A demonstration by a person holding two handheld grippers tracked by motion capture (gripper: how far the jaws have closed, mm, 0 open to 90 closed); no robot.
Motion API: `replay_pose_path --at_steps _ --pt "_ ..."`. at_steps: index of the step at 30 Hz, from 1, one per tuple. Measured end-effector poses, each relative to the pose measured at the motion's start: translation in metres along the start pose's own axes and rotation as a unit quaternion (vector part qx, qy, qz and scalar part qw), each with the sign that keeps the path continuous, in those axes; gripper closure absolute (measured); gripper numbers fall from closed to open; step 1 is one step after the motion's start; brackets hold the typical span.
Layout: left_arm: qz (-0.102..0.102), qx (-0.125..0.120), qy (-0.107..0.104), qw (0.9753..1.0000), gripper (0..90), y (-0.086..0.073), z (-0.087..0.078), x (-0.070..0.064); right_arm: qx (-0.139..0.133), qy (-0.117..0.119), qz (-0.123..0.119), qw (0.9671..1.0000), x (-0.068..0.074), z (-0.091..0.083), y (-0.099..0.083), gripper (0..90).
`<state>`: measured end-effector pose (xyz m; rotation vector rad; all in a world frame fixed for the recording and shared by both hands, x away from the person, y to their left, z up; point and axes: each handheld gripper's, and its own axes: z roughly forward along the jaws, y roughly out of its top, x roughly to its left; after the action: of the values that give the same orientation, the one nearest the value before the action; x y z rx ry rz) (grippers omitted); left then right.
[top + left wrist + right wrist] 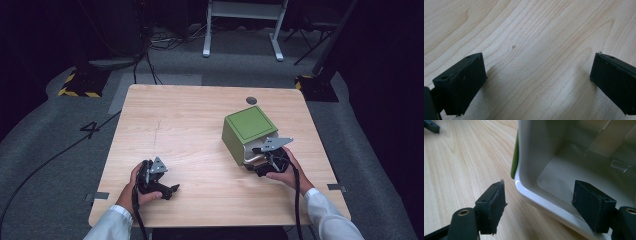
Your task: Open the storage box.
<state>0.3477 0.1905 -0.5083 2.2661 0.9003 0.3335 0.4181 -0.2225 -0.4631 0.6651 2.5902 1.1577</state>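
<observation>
A green box (pixel 247 127) with a white inside (pixel 541 142) lies on its side right of the table's middle, its opening facing the person. My right gripper (pixel 256 159) is open at that opening. In the right gripper view (pixel 544 202) the jaws straddle the box's lower white rim, one over the bare wood outside and the other inside the box, touching nothing that I can see. My left gripper (pixel 172 191) rests near the front left of the table, held in a hand. It is open (pixel 536 77), with bare wood grain between its jaws.
The wooden table (pixel 190 115) has a small round dark hole (pixel 251 100) near its far edge behind the box. On the grey floor beyond are cables, a white frame's legs (pixel 277 50) and yellow-and-black striped bases (pixel 80 85).
</observation>
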Motion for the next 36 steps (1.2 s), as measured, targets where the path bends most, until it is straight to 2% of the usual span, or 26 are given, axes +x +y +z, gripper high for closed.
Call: replay_pose_path --at_steps 6,11,16,22,36 --pt "0.0 0.0 0.0 1.0 0.5 0.0 0.0 0.0 0.014 0.006 0.0 0.9999 0.0 0.003 -0.001 31.8" --pt "0.0 0.0 0.0 1.0 0.5 0.0 0.0 0.0 0.023 0.018 0.003 0.9996 0.001 -0.002 -0.008 38.7" --pt "-0.001 0.0 0.001 1.0 0.5 0.0 0.0 0.0 0.027 0.03 -0.008 0.9991 0.006 -0.005 -0.014 43.2" --pt "-0.001 0.0 0.001 1.0 0.5 0.0 0.0 0.0 0.03 0.035 -0.02 0.9987 0.011 -0.012 -0.021 45.3" --pt "-0.001 -0.001 0.001 1.0 0.5 0.0 0.0 0.0 0.028 0.039 -0.023 0.9986 0.02 -0.023 -0.034 45.0"
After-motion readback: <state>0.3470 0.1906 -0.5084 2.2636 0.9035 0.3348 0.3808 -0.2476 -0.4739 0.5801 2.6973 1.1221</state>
